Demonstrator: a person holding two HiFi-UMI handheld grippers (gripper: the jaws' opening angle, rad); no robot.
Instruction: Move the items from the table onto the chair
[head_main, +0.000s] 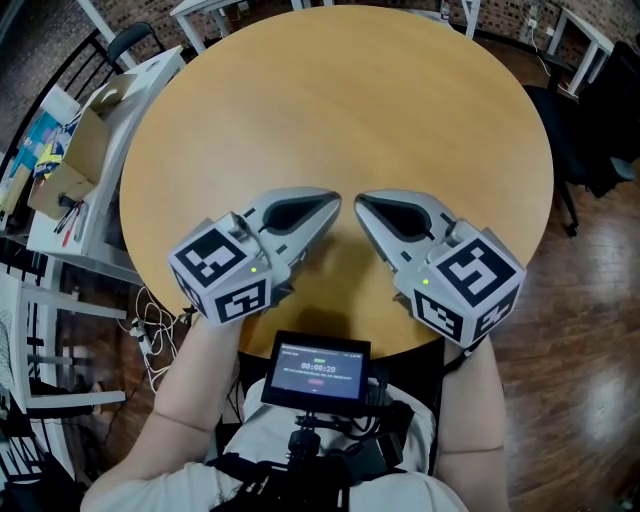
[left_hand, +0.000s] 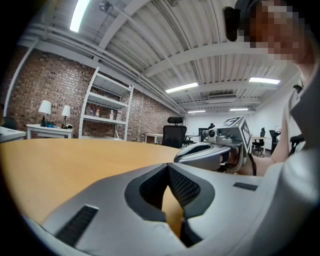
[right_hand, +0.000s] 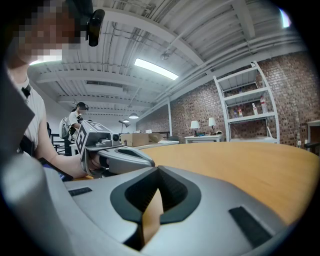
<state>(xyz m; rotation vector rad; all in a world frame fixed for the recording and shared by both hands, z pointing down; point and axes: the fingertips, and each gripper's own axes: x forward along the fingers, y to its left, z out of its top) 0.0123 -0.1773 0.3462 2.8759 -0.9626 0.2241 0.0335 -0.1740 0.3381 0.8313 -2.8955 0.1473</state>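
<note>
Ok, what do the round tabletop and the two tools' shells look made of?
Round tabletop: probably light wood or wood-look laminate; even tan surface, smooth, with a soft sheen. Left tool and right tool: likely moulded plastic, matte grey shells with rounded edges; dark textured pads line the shut jaws, perhaps rubber.

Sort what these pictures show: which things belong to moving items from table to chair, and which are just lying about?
Job: round table, left gripper, right gripper (both shut, empty), black chair; no items visible on the table.
Lying about: cardboard box, pens, floor cables.
</note>
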